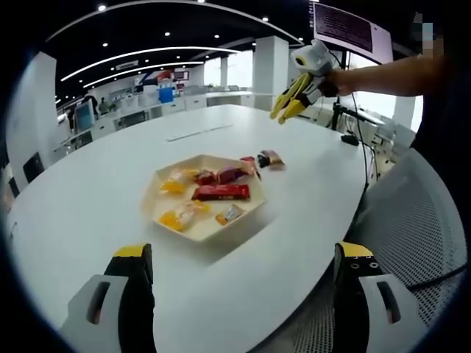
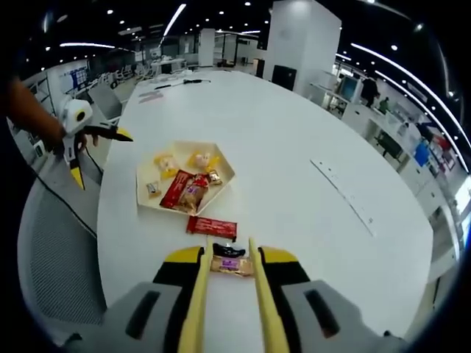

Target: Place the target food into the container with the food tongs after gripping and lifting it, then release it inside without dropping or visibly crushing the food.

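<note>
Right tongs (image 2: 232, 268) close narrowly around a wrapped snack (image 2: 232, 266) on the table (image 2: 309, 147), just short of the tray (image 2: 221, 173). Squeeze gently, lift straight, then carry over. Left tongs (image 1: 239, 294) stand wide.

Smooth white table (image 1: 309, 213), glossy snack wrappers (image 1: 221, 193)

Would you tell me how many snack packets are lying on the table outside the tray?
2: a red bar beside the tray, and a tan packet between the tongs. Others may be hidden.
</note>
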Available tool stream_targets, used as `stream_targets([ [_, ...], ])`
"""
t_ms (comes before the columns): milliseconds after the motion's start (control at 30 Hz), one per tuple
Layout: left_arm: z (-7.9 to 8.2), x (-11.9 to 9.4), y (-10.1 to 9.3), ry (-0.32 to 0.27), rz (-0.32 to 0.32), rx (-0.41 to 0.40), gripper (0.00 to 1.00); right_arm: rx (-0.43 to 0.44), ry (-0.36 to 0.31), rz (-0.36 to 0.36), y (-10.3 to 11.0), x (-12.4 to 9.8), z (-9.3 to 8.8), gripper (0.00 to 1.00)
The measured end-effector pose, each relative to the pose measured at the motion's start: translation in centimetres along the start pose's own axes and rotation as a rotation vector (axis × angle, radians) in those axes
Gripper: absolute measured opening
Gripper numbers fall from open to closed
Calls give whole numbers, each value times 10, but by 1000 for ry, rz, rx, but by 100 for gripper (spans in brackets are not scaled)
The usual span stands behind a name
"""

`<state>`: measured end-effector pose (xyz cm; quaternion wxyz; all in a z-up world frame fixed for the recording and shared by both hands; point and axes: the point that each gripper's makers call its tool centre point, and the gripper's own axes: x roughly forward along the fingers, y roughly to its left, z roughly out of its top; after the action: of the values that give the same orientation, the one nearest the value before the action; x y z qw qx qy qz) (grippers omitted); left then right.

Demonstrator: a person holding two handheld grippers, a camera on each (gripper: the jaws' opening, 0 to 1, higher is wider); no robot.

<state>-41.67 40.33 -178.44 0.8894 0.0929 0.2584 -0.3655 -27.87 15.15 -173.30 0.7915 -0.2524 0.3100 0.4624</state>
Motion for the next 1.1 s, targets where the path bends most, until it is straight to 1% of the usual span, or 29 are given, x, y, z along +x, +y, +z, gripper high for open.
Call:
stream_targets([
  [167, 0, 0, 0, -2, 0, -3, 99, 1, 11, 10, -6, 11, -10, 28],
  [267, 0, -1, 1, 0, 4, -5, 99, 15, 25, 16, -11, 22, -18, 28],
  [367, 0, -1, 0, 3, 5, -6, 99, 25, 26, 38, -8, 30, -23, 28],
  [500, -2, 0, -1, 10, -2, -3, 99, 29, 52, 50, -9, 41, -33, 28],
  [600, -2, 0, 0, 9, 0, -9, 99, 52, 53, 52, -12, 46, -36, 28],
  [667, -2, 0, 0, 9, 1, -15, 99, 61, 55, 70, -9, 48, -37, 28],
  [833, -3, 2, -2, 16, -10, -7, 99, 56, 73, 93, -7, 55, -40, 28],
  [900, -3, 1, -1, 16, -9, -8, 99, 60, 79, 112, -6, 58, -42, 28],
  [1033, -2, 1, 1, 12, 1, -16, 99, 62, 90, 163, 4, 60, -45, 28],
  [1100, -2, 0, 1, 12, 2, -17, 99, 49, 95, 161, 3, 61, -46, 28],
])
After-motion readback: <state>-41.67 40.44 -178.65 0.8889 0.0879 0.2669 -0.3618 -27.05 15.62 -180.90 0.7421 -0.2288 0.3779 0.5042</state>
